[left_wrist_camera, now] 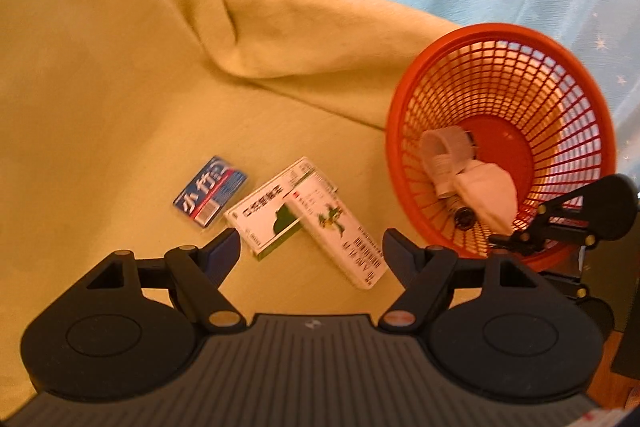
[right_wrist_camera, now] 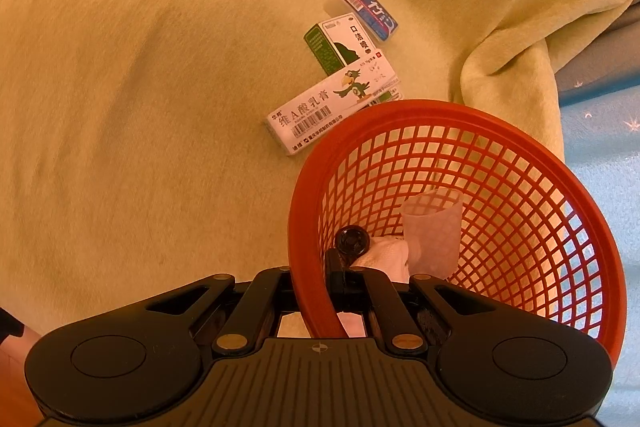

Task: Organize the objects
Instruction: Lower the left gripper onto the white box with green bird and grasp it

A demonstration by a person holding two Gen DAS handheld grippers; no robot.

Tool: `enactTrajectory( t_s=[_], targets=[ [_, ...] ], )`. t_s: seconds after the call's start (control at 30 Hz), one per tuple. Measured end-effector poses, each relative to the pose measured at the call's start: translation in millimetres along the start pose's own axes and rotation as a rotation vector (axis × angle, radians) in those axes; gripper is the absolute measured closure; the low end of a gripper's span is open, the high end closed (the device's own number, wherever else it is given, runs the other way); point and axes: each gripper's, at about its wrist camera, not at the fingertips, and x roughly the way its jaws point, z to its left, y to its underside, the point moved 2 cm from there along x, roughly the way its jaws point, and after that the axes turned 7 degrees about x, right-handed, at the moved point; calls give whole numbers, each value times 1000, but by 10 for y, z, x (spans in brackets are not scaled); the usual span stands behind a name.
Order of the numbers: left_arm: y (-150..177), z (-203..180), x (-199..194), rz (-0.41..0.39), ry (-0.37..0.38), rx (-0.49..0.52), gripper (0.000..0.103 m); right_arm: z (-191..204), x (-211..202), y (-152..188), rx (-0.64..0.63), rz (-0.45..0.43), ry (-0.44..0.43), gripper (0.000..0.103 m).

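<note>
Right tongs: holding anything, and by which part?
Yes: the right tongs are shut on the orange basket, pinching its near rim. The left tongs hold nothing.

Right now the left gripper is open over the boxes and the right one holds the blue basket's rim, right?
Not quite: the basket is red, as the right wrist view shows. The left gripper is open over the boxes, and the right gripper holds the rim.

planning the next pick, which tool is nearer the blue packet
Left. The left tool is open just short of the blue packet and the boxes beside it. The right tool is shut on the basket rim, beyond the boxes.
</note>
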Motion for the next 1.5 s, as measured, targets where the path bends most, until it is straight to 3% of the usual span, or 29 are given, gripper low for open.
enactTrajectory(
  t_s=[0.27, 0.8, 1.1, 1.2, 1.5],
  targets=[
    [75, 80, 99, 17, -22, -2, 29, 10, -10, 1, -5, -2, 0, 103],
    [80, -67, 568, 31, 31, -12, 29, 46, -29, 11, -26, -12, 22, 103],
    [141, -221, 989, 23, 49, -12, 35, 35, -38, 36, -31, -19, 28, 103],
    [162, -221, 1094, 9, 68, -53, 35, 29, -21, 50, -28, -14, 35, 103],
    [147, -176, 1312, 17, 53, -83, 40, 6, 9, 74, -26, -16, 43, 103]
  ],
)
